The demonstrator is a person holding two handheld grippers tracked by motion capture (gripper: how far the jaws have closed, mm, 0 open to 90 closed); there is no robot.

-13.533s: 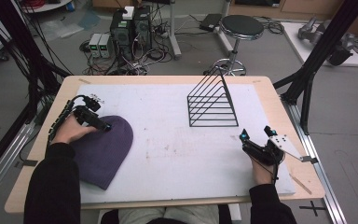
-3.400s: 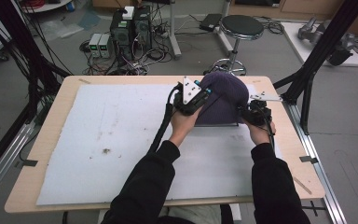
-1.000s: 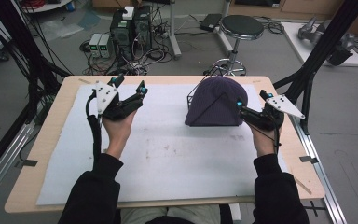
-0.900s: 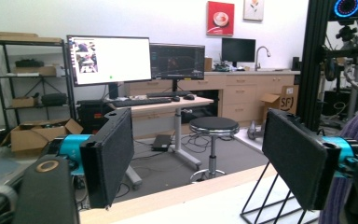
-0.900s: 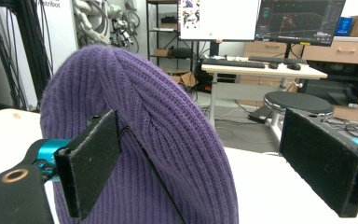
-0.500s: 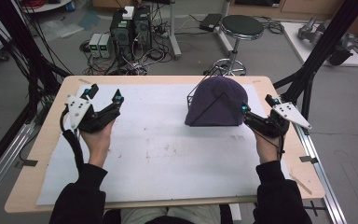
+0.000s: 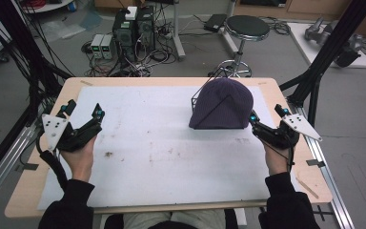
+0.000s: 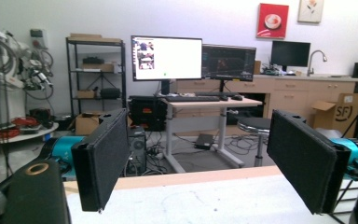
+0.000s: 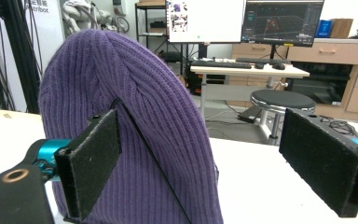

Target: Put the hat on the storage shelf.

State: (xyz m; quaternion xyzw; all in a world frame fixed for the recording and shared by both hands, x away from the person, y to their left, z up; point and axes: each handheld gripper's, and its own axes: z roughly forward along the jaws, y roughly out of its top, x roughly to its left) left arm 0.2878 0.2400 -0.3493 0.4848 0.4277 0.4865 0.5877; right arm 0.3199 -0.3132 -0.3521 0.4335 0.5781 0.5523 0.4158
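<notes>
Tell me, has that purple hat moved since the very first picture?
Yes. The purple hat began flat near the table's left edge; now it is draped over the wire rack at the far right.

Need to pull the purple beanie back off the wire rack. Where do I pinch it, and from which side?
Pinch the beanie at its lower hem on the right edge, coming in with the open right gripper from the right. The knit is stretched over the wire rack; the hem probably gives the fingers loose fabric.

"SF" on a cardboard box (image 8: 344, 113), right of the wooden cabinets (image 8: 279, 95)
</notes>
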